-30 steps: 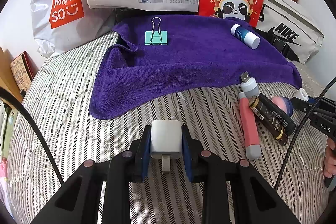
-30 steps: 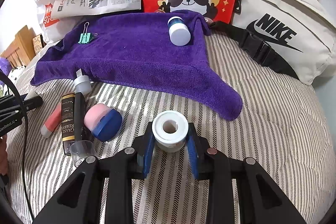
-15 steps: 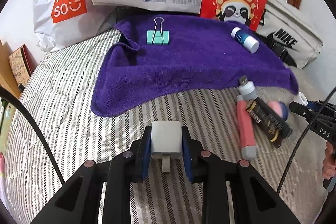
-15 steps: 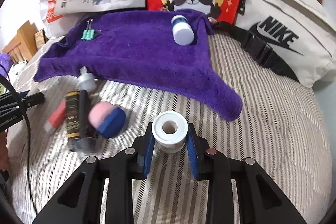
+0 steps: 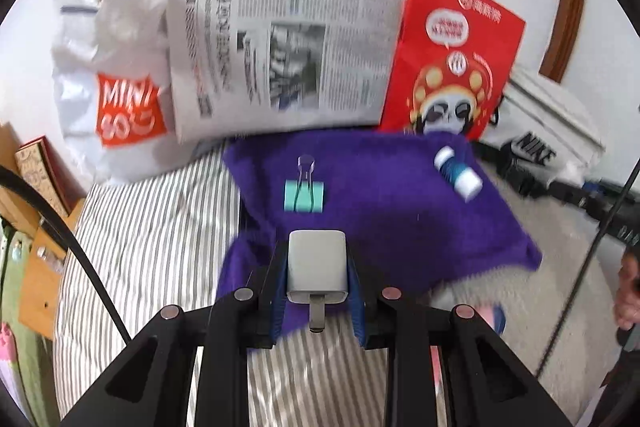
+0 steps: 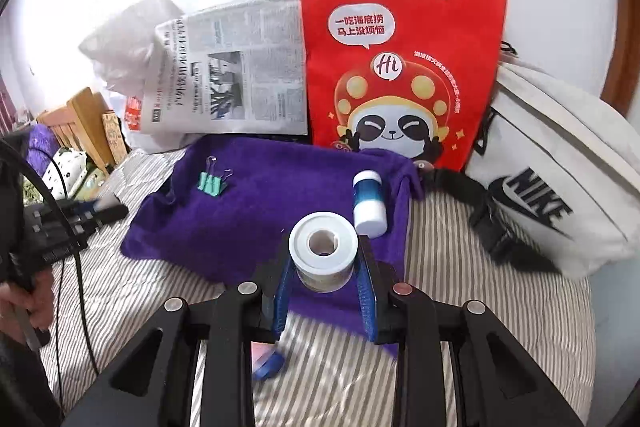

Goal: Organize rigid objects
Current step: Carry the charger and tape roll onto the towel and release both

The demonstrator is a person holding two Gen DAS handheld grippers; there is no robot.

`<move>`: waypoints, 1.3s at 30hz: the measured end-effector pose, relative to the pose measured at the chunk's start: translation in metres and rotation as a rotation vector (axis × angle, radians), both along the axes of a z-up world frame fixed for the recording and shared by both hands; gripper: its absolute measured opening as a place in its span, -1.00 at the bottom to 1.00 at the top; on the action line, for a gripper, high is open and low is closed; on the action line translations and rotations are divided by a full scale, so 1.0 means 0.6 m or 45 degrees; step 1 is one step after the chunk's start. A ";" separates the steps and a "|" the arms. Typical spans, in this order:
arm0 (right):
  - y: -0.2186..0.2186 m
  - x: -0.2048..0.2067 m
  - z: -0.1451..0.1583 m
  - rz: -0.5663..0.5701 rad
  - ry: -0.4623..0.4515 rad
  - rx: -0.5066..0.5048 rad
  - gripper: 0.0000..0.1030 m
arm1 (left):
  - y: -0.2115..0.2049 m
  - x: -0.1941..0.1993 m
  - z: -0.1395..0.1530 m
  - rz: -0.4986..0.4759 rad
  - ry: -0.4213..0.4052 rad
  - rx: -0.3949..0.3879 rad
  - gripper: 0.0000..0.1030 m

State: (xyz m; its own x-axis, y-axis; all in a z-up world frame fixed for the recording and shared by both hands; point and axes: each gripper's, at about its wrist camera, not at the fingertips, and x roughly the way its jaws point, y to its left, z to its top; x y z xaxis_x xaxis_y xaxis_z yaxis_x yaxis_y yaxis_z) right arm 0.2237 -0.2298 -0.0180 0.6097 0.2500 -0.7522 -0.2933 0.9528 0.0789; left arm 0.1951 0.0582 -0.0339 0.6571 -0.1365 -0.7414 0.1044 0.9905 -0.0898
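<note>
My left gripper (image 5: 317, 273) is shut on a white plug adapter (image 5: 317, 269) and holds it over the near edge of the purple towel (image 5: 392, 223). My right gripper (image 6: 323, 265) is shut on a white tape roll (image 6: 323, 251), also above the towel (image 6: 272, 203). On the towel lie a green binder clip (image 5: 305, 195), seen in the right wrist view too (image 6: 212, 183), and a blue-and-white bottle (image 5: 458, 174), which lies just beyond the tape roll (image 6: 369, 203).
The striped bed (image 5: 160, 227) carries a newspaper (image 5: 284, 55), a Miniso bag (image 5: 116, 83), a red panda bag (image 6: 400, 67) and a white Nike bag (image 6: 560, 187) at the back. A pink-and-blue object (image 6: 268, 361) shows under my right gripper. Wooden furniture (image 5: 36, 187) stands left.
Both grippers have lifted and moved forward toward the towel with their objects. The pile of tubes and bottles has dropped out of sight beneath them.
</note>
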 end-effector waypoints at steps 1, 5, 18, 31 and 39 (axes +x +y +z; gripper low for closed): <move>-0.001 0.018 -0.003 -0.014 0.013 -0.012 -0.43 | 0.000 0.015 0.007 -0.001 -0.010 0.010 -0.51; 0.004 0.070 -0.009 -0.001 0.066 -0.014 -0.43 | 0.001 0.064 0.016 0.005 -0.019 0.034 -0.51; 0.019 0.128 -0.093 0.129 0.251 -0.006 -0.43 | -0.001 0.127 -0.040 -0.036 0.094 0.054 -0.51; 0.006 0.142 -0.163 0.172 0.351 -0.091 -0.43 | -0.013 0.144 -0.082 -0.092 0.145 0.080 -0.51; 0.012 0.150 -0.184 0.167 0.369 -0.115 -0.43 | -0.005 0.155 -0.106 -0.096 0.191 0.071 -0.51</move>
State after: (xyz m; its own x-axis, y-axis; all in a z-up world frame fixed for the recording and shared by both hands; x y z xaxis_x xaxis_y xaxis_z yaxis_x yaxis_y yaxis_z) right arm 0.3138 -0.2229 -0.1282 0.3341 0.2368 -0.9123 -0.3916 0.9153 0.0942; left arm 0.2879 0.0551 -0.0973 0.5281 -0.1375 -0.8380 0.1684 0.9842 -0.0553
